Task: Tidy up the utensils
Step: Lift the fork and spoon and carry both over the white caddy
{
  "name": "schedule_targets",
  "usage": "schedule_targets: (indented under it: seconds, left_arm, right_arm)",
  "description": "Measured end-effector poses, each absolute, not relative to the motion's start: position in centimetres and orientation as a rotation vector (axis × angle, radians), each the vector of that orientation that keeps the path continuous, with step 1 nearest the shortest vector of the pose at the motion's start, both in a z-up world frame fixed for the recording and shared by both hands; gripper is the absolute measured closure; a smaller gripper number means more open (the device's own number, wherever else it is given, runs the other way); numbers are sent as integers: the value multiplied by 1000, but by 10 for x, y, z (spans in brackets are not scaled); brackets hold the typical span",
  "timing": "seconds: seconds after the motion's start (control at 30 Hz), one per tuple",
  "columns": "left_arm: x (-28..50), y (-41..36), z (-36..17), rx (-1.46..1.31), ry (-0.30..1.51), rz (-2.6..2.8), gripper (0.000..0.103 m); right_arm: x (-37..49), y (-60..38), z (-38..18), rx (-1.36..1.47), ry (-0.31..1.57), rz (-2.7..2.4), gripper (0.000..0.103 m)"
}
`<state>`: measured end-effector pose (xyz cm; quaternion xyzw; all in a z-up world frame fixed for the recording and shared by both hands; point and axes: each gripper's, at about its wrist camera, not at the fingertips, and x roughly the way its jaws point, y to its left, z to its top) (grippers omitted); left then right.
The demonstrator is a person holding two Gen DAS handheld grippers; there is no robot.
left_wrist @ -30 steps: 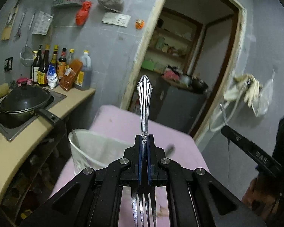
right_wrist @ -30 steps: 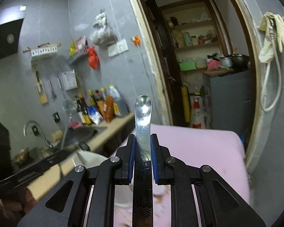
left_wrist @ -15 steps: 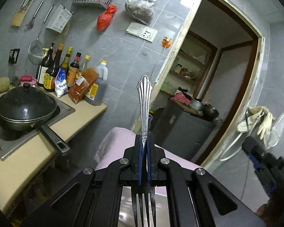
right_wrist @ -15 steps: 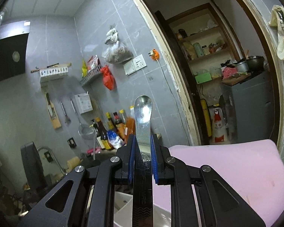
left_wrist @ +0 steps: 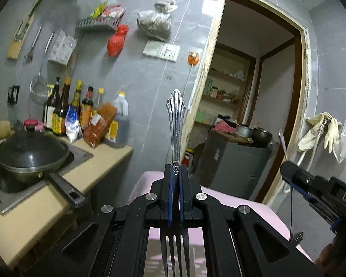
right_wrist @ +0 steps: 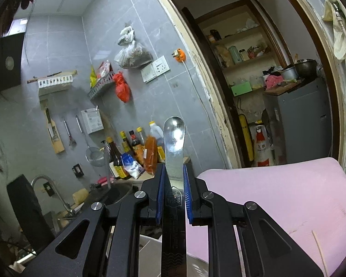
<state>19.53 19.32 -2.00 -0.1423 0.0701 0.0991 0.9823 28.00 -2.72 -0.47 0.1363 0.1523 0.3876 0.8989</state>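
- We see a fork pinched in the left tool, blue pads pressed on its neck; ornate handle sticks out ahead, tines point back toward the camera.
- We see a flat steel utensil handle, rounded end forward, clamped between the right tool pads; its working end runs under the camera and we cannot tell what it is.
- Both utensils are held in the air over a pink-covered worktop, not touching it.
- The right tool also shows at the right edge of the left wrist view, well apart from the fork.
- A white container shows below the right tool, partly hidden.
- To the left, a kitchen counter carries a lidded black wok and a cluster of sauce bottles against the grey tiled wall.
- A doorway opens behind, shelves inside; rubber gloves hang on the wall to its right.
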Motion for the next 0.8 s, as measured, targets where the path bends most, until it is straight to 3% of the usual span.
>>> schedule_targets:
  seconds: [0.27,0.8]
  left_arm:
    - [200,193,-29,-208,99,239,100]
    - [193,187,-54,-170,185,197,100]
  right_arm:
    - [279,-14,-13,245,315,806,90]
    - [266,1,-32,110,326,810,89]
